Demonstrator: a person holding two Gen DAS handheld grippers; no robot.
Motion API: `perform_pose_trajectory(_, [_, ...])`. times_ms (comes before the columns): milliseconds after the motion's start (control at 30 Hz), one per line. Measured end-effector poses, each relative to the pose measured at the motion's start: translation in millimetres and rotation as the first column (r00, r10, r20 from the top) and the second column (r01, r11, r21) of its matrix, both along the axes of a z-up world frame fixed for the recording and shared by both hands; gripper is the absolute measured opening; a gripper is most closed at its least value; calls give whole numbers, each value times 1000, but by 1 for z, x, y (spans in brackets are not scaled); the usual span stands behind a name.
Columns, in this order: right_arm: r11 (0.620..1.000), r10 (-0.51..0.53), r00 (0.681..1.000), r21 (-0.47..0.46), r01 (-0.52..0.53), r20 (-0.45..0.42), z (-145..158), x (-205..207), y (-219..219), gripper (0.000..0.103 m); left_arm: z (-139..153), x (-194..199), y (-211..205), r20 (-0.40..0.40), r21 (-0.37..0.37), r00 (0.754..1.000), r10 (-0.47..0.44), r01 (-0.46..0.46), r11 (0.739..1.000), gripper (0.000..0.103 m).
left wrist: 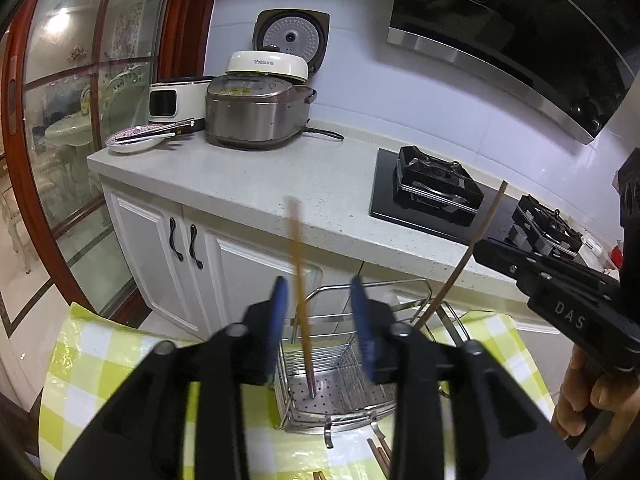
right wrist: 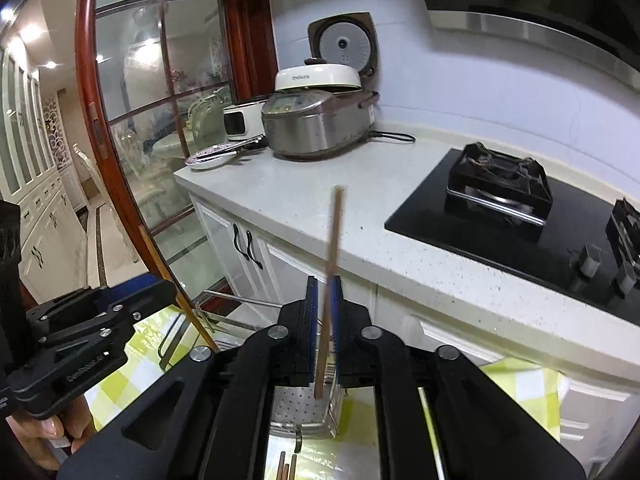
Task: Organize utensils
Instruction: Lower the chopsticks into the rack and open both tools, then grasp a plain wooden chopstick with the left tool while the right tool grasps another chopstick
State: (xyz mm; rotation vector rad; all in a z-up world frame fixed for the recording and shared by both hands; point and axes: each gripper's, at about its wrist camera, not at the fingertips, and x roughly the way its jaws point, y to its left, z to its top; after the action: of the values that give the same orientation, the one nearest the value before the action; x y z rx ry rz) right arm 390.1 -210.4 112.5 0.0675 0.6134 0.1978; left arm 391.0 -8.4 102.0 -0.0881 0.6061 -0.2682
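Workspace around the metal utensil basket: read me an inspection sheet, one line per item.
Surface: green checked cloth.
Job's things: wire basket; one chopstick with its tip on the basket floor; second chopstick over the basket; more chopsticks lie on the cloth.
Clutter: nothing seen.
Grippers: left gripper open around its chopstick; right gripper open, chopstick between its pads.
Cables: cooker cord.
Surroundings: rice cooker, plate, gas hob.

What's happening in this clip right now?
A person holds two grippers over a wire utensil basket on a green checked cloth. The left gripper stands open around a chopstick whose tip is in the basket. A second chopstick stands between the right gripper pads, also dropping in.
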Motion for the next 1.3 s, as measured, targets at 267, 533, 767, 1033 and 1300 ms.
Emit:
perform_pose_trajectory(267, [997, -74, 996, 33, 73, 52, 4, -45, -29, 72, 10, -39, 15, 34, -7, 999, 30, -30, 1000, 50])
perform_pose_trajectory(533, [990, -127, 992, 57, 128, -19, -34, -108, -52, 81, 0, -114, 38, 43, -14, 995, 94, -94, 995, 63])
perform_pose_trajectory(767, [991, -123, 987, 48, 128, -102, -95, -152, -47, 81, -53, -162, 52, -53, 7, 992, 119, -119, 993, 63])
perform_pose_trajectory(1033, [990, -121, 976, 47, 131, -179, -142, -190, -42, 81, -120, -186, 50, -201, 54, 976, 87, -78, 995, 61])
perform_pose_trajectory(1300, [995, -98, 966, -45, 90, -238, -161, -204, -34, 81, -160, -179, 25, -310, 121, 950, 48, -11, 993, 39])
